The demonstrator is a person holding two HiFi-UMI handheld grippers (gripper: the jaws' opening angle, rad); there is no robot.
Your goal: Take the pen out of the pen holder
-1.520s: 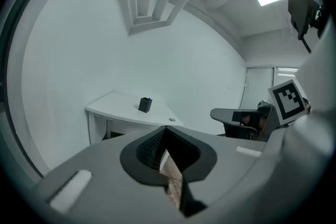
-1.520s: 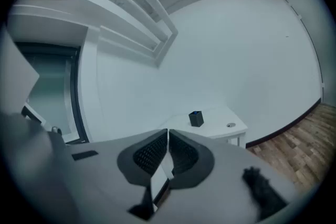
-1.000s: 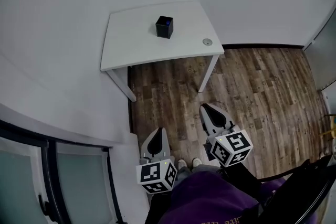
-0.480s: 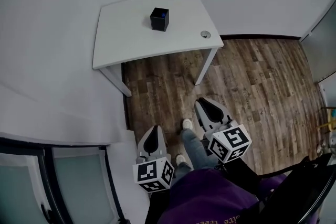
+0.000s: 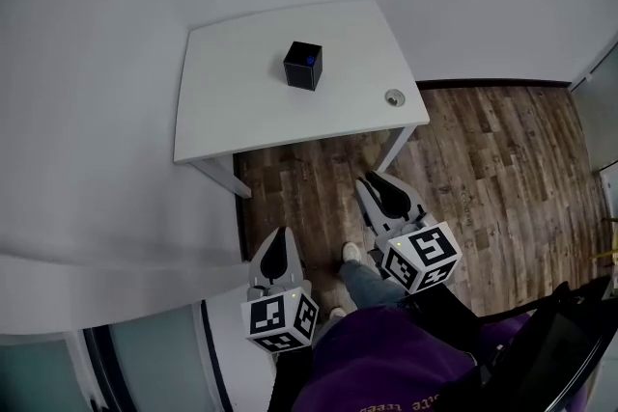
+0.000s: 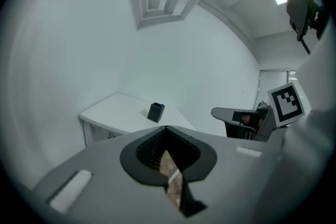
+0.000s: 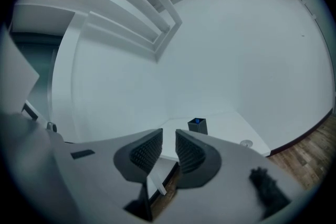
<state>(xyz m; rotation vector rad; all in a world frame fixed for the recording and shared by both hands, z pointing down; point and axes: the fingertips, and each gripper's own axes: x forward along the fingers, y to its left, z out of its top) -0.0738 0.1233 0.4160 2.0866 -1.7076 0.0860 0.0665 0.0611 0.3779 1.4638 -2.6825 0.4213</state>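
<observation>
A small black pen holder (image 5: 302, 66) stands near the middle of the white table (image 5: 232, 101), with the blue end of a pen (image 5: 311, 60) showing in its top. Both grippers hang over the wooden floor, well short of the table's front edge. My left gripper (image 5: 280, 234) is shut and empty; its view shows the pen holder (image 6: 156, 112) far ahead. My right gripper (image 5: 375, 182) is open; its jaws have just been opening and nothing is between them. The pen holder (image 7: 197, 126) sits straight ahead beyond them.
A round cable grommet (image 5: 394, 96) is set in the table's right front corner. White walls run behind and to the left of the table. A black chair (image 5: 570, 343) stands at the lower right. The person's foot (image 5: 351, 253) is on the floor between the grippers.
The person has stepped toward the table, carrying both grippers forward. One foot has come forward between the grippers.
</observation>
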